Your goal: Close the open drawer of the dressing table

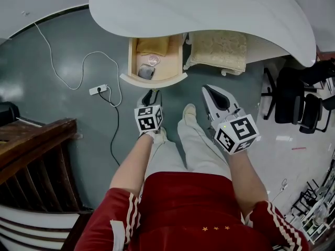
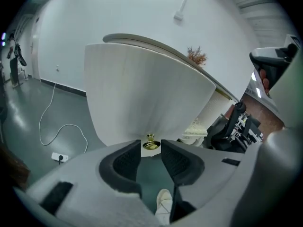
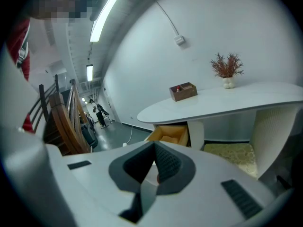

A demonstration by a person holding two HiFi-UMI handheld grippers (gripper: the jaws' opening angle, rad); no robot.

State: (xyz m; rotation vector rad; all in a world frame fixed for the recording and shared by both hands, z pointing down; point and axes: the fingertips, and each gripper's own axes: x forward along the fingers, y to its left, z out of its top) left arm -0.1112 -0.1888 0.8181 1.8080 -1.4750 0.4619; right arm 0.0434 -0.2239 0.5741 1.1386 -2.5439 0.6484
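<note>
i see one dressing table (image 1: 209,14) with a smooth white top of a rounded, curved shape. its one drawer (image 1: 132,56) stands pulled out towards me; the inside is pale wood and the front is a curved white panel. on this front sits one small round knob (image 2: 151,143) of shiny brass colour. inside the drawer i count three small things: a yellowish soft piece at the back, a round clear one in the middle and a dark grey one near the front. what they are i cannot tell.

the left gripper (image 2: 151,148) has grey jaws with dark ribbed pads. they stand a little apart, and the knob shows in the gap just at their tips; the pads do not press on it. the right gripper (image 3: 154,143) hangs to the right of the drawer, its jaw tips together with nothing between them.

beside the drawer, under the top, is one stool (image 1: 220,51) with a fuzzy cream seat. on the grey glossy floor lie one white power strip (image 1: 98,89) and one thin white cable (image 1: 57,69). on the table top i count one small wooden box (image 3: 183,91) and one little vase (image 3: 228,70) with dry reddish twigs.
</note>
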